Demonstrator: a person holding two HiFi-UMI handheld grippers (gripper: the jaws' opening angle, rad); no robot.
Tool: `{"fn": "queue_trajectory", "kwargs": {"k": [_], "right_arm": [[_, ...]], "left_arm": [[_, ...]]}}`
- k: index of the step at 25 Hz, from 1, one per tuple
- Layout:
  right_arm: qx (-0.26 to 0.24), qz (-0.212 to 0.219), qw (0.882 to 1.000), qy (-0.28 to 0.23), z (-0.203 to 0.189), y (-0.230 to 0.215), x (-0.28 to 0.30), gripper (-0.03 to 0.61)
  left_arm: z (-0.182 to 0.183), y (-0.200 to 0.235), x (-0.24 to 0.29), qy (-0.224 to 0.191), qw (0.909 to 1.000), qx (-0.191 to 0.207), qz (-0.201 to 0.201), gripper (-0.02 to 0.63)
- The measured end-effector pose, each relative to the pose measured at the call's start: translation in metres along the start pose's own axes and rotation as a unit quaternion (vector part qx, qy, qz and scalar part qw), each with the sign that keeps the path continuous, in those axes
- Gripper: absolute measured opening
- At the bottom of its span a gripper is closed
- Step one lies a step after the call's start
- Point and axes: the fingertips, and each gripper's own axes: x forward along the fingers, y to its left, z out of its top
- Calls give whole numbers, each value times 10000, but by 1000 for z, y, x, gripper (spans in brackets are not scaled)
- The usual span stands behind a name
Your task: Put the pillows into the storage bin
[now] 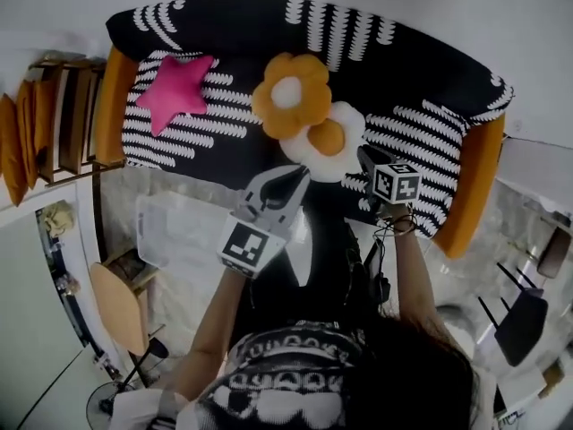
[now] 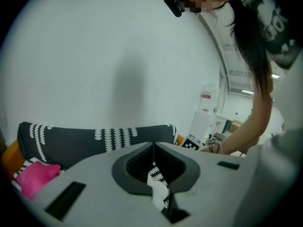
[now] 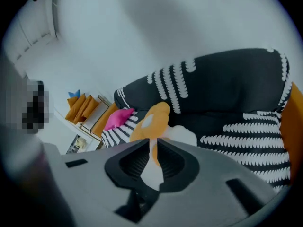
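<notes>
Task not started as far as the frames show. All pillows are on the black sofa with white scallop stripes and orange arms (image 1: 407,74), none in the bin.

The clear plastic storage bin (image 1: 179,236) sits on the floor in front of the sofa's left half, on the person's left. It looks empty, though its see-through walls make that hard to be sure of.

Pillow count is three:
- One pink star-shaped plush pillow (image 1: 177,88) lies on the left seat, well apart from the others.
- One orange flower-shaped pillow with a white centre (image 1: 291,95) is mid-sofa.
- One white fried-egg pillow with a yellow yolk (image 1: 333,141) touches the flower's lower right edge.

Bin count is one and claw count is two.

The left claw (image 2: 153,146) has its tips together and nothing between them; only sofa pattern shows through the gap lower down. It hangs above the floor near the bin.

The right claw (image 3: 152,142) is parted by a narrow slit and grips nothing. It points at the flower and egg pillows, close to the egg but not on it.

Left to do: grab and drop all three.
</notes>
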Motion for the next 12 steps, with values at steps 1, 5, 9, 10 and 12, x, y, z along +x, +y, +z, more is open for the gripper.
{"fn": "queue_trajectory", "kwargs": {"k": [1,5,9,10,12], "right_arm": [[38,-2,9999,164,-5,-15,16,55],[189,-130,9972,713,-24,-68,80,126],[553,-312,9921,1078,-44,-114,135,230],[680,-334,9909,1114,-49,-122,146,254],[920,-365,9881,1179,-58,-138,165,321]], "left_arm": [[-5,5,8,52,9999,-73,86,12],[-26,28,33,167,9991,-233,320,12],[-53,48,54,384,9981,-270,393,12],[-59,52,58,431,9979,-271,403,12],[-70,57,67,502,9974,-294,417,12]]}}
